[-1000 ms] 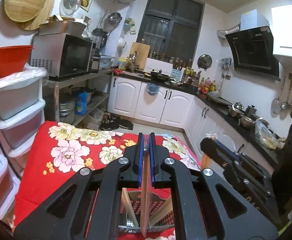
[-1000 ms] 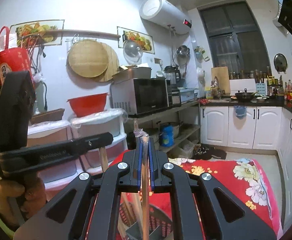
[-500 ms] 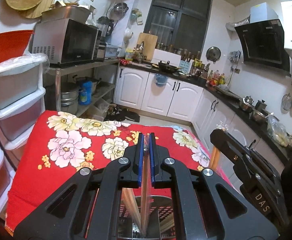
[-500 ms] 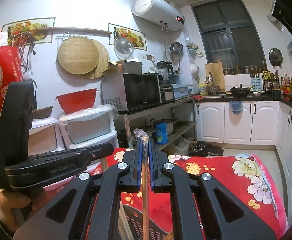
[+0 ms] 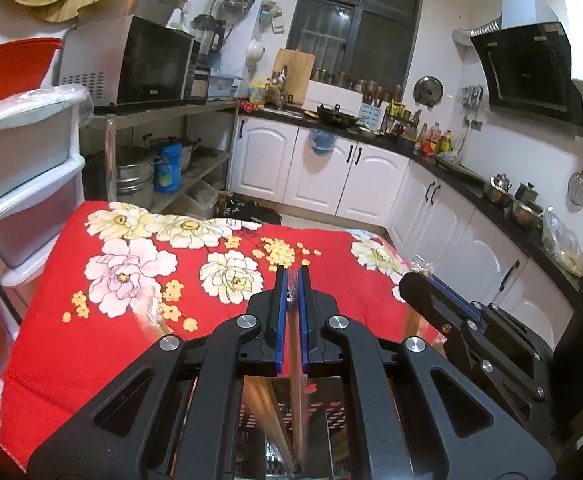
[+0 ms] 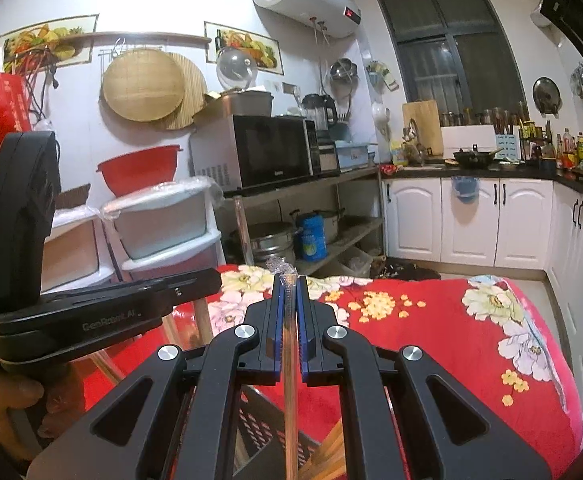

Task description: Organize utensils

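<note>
Now, left hand-held gripper [image 5: 291,280]: jaws closed on a wrapped pair of chopsticks [image 5: 296,408], blue pads pinching near its top end, a crinkle of clear wrapper showing between the tips.
Left chopsticks, place: shaft hangs steeply down under the jaws into a perforated metal utensil holder [image 5: 331,420] directly below.
Right hand-held gripper [image 6: 290,286]: jaws likewise closed, clamped on a second wrapped chopstick pair [image 6: 290,396], twisted wrapper sticking up just past the fingertips.
Right chopsticks, place: near upright, lower end running down toward the dark slotted wall of the same holder.
Holder contents: other wooden sticks lean inside it at angles.
Grippers to each other: side by side, near, both above the holder; a hand [image 6: 7,396] wraps the left one's grip.
Tabletop [image 5: 91,344]: covered with a red cloth printed with large pale flowers, holder at its near edge.
Beyond: microwave [image 6: 267,152] on a metal rack, stacked plastic drawers [image 5: 19,184], white cabinets along the far wall.
</note>
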`<state>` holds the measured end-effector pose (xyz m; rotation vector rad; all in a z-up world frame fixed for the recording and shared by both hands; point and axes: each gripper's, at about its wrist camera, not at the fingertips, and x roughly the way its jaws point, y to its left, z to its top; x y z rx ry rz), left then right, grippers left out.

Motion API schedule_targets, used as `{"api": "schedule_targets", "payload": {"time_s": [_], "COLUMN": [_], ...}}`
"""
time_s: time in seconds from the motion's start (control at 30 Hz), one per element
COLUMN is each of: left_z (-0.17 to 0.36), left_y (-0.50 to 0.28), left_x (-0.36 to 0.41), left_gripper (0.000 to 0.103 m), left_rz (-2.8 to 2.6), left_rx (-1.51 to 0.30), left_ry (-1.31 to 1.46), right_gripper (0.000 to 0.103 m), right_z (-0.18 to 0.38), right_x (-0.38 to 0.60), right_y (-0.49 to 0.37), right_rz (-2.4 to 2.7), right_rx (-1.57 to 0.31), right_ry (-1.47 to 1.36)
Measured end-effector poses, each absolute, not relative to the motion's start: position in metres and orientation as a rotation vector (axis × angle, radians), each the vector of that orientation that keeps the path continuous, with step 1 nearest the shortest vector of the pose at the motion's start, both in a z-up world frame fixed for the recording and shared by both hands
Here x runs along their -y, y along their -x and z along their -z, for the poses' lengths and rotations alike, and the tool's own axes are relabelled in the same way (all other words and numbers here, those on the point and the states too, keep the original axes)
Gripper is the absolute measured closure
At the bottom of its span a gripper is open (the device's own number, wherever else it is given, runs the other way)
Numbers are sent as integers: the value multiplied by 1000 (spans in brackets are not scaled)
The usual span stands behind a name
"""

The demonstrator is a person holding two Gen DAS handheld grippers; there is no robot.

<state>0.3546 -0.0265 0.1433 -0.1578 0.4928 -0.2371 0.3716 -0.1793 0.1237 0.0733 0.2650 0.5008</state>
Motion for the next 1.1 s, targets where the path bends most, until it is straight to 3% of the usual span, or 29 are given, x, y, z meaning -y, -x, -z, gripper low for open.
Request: {"api": "schedule_targets", "payload": {"time_s": [0.67,1.1], "left_z": [-124,-120], "left_y": [-331,-291], "left_x": [27,20], "left_gripper": [99,72], "left_rz": [227,224], "left_rx": [-609,-643], "left_ry": [115,126], "right_gripper": [95,68], "right_z": [-94,-103], "right_x": [201,216], "right_y": [-345,-305], "right_rz": [-492,-465], "right_rx": [-464,-469], "right_ry": [-79,-59]}}
